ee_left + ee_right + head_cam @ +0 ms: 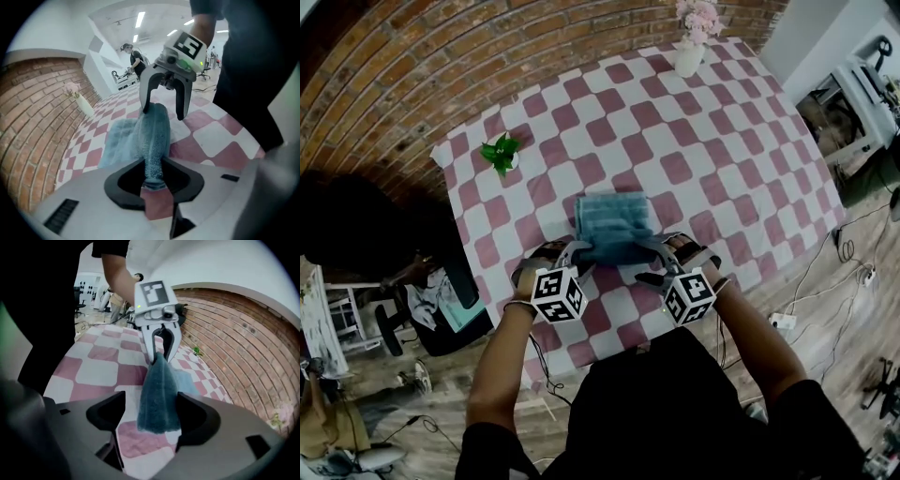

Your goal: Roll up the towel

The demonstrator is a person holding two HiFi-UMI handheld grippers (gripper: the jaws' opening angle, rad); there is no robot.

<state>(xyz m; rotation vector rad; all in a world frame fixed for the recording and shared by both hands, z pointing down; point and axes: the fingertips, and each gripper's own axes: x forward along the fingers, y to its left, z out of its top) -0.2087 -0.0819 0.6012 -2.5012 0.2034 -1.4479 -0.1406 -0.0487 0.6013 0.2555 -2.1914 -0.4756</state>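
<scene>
A blue towel [614,223] lies on the pink and white checked tablecloth [722,159], its near edge gathered into a roll. My left gripper [581,253] holds the roll's left end: in the left gripper view the towel [140,136] narrows to a pinched tip in my left gripper [152,182], and the right gripper view shows its fingers [159,355] closed on that tip. My right gripper [654,253] is at the other end. The towel [159,394] hangs between its jaws [157,420] with a gap on each side, and its fingers [162,110] stand wide apart.
A white vase of pink flowers [689,56] stands at the table's far edge. A small green plant [502,152] sits at the far left near the brick wall. The table's near edge is just below both grippers. Cables lie on the floor at right.
</scene>
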